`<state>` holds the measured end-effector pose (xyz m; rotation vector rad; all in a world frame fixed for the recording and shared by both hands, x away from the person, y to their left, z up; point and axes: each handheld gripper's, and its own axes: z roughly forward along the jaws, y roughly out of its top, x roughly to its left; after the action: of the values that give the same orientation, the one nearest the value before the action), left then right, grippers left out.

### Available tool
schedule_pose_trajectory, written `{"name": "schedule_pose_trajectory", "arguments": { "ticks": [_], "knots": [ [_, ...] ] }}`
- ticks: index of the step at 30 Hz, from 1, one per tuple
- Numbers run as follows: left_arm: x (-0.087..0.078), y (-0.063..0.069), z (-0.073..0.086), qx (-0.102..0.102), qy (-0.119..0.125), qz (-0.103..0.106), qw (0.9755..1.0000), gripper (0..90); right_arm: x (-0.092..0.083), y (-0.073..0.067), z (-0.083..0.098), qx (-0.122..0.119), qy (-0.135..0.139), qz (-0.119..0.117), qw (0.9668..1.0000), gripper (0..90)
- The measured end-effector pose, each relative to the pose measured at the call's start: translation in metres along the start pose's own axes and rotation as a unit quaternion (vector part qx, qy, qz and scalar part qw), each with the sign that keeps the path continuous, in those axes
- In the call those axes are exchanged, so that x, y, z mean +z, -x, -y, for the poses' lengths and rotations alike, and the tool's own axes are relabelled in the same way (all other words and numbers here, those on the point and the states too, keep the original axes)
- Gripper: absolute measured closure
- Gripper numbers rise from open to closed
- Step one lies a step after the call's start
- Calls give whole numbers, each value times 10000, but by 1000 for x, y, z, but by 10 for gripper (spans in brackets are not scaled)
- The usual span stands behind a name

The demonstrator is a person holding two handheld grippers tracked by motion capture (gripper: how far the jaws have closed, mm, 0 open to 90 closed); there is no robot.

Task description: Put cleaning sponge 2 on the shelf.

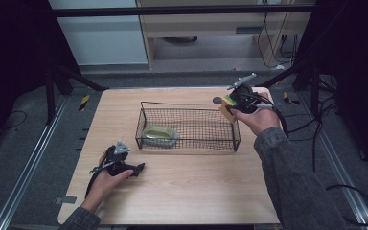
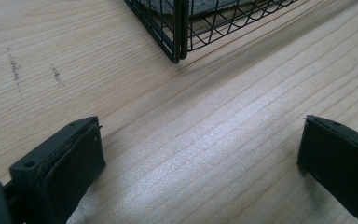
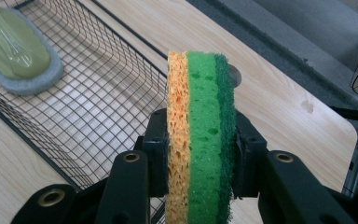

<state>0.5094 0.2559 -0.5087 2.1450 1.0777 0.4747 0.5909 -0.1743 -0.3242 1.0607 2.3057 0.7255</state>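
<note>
Fingers of the right gripper point(image 3: 200, 163) are clamped on a three-layer sponge point(image 3: 200, 135), orange on one face, bright green in the middle, dark green scouring side on the other; the pads press its two broad faces, so the sponge stands on edge with its long axis running up and away from the fingers. In the high view the right gripper point(image 1: 233, 103) hangs above the far right corner of the wire basket point(image 1: 188, 142), the sponge point(image 1: 227, 109) just at or outside the right-hand rim. The relation that matters is this one: the basket's open floor lies to the left of the sponge and below it, so I judge the hand must come inward over the mesh before it lets go, or the sponge may land on the rim or on the bench point(image 1: 182, 191). A green-topped, grey-edged scrubbing pad point(image 1: 159, 134) already lies at the basket's left end, well apart from the sponge. The left gripper point(image 1: 130, 168) rests low over the bench near the basket's near left corner, its fingers spread wide with nothing between them, and is the farther of the two from the sponge. The sponge's lower end is hidden behind the fingers, and whether it overhangs the rim I cannot tell
</note>
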Motion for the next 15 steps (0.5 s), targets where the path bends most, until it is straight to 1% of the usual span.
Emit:
{"name": "schedule_pose_trajectory", "arguments": {
  "ticks": [4,11,14,15],
  "knots": [
    [0,0,0,1,3,-2,10000,0,6,-1,5,23,-38,-50,10000,647],
    [0,0,0,7,0,9,10000,0,16,-4,5,-21,-94,-65,9999,647],
    [0,0,0,10,0,11,10000,0,25,-4,7,-23,-121,-92,9999,647],
    [0,0,0,11,0,11,10000,0,25,-4,7,-23,-121,-92,9999,647]
  ]
}}
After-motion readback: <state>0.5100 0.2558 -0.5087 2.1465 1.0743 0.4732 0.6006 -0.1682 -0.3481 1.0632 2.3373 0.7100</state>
